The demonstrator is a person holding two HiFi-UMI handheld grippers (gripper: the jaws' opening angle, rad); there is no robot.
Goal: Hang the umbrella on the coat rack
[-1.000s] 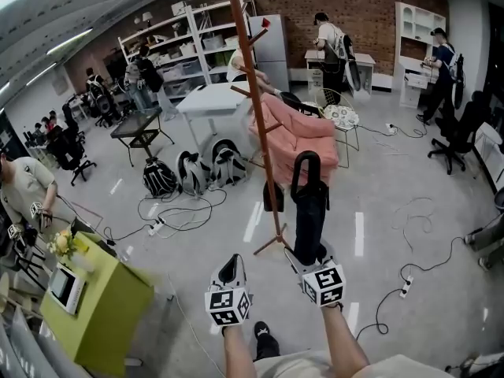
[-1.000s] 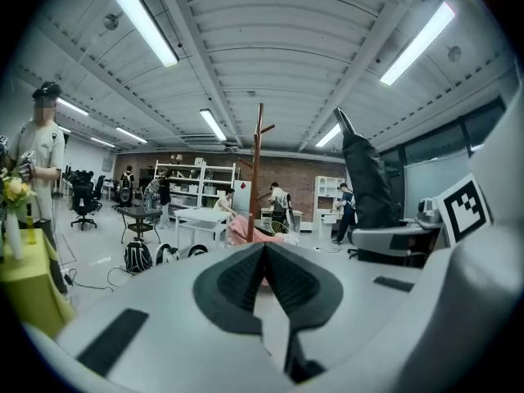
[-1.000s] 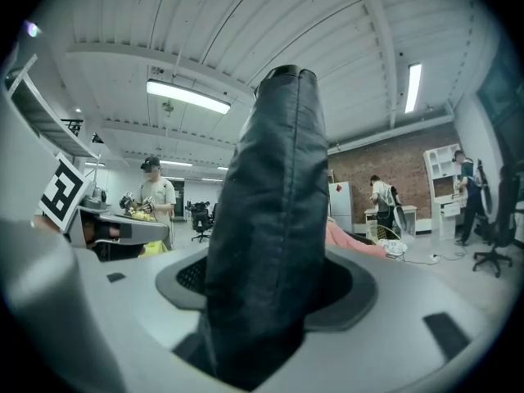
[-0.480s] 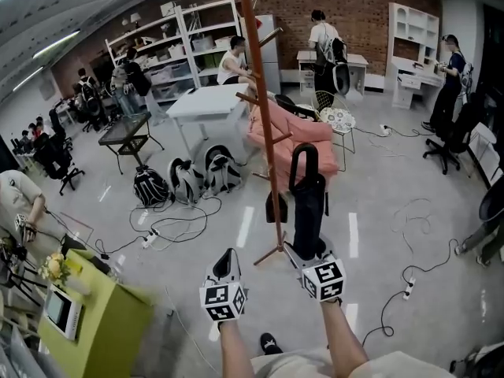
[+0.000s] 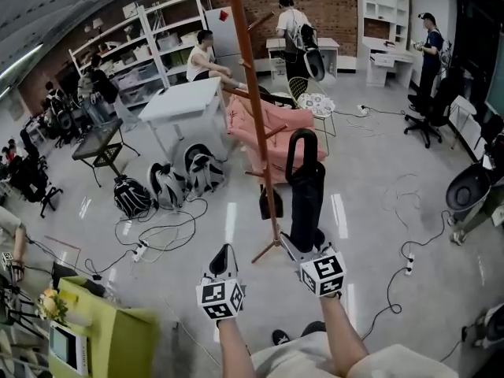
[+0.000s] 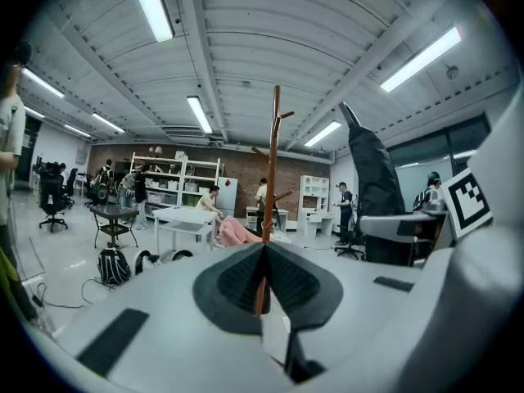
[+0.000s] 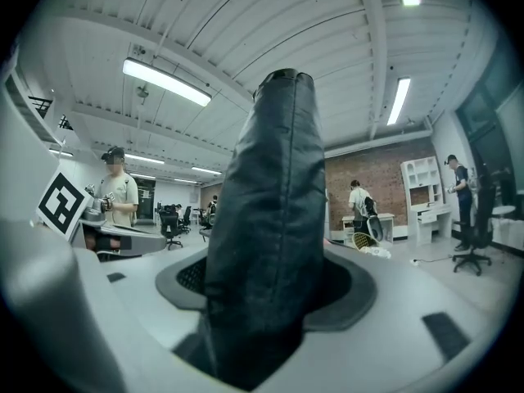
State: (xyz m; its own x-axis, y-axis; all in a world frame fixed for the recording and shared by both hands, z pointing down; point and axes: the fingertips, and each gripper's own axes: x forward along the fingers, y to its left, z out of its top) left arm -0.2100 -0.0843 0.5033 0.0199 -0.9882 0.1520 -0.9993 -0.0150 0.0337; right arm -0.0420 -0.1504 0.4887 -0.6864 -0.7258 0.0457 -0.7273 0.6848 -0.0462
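Observation:
In the head view the brown wooden coat rack stands on the floor just ahead, and its top runs out of the frame. My right gripper is shut on the lower end of a folded black umbrella. The umbrella stands upright just right of the pole, with its looped handle on top. The right gripper view is filled by the umbrella between the jaws of the right gripper. My left gripper is shut and empty, left of the rack's foot. In the left gripper view the left gripper faces the coat rack, with the umbrella to its right.
A pink-draped seat stands behind the rack, with a dark bag at the pole. Backpacks and cables lie on the floor at left, a power strip at right. A green cabinet is near left. People, tables and shelves stand farther back.
Both grippers have moved forward with the person, so the coat rack stands closer and taller in view. The umbrella stays upright in the right gripper. The left gripper stays shut.

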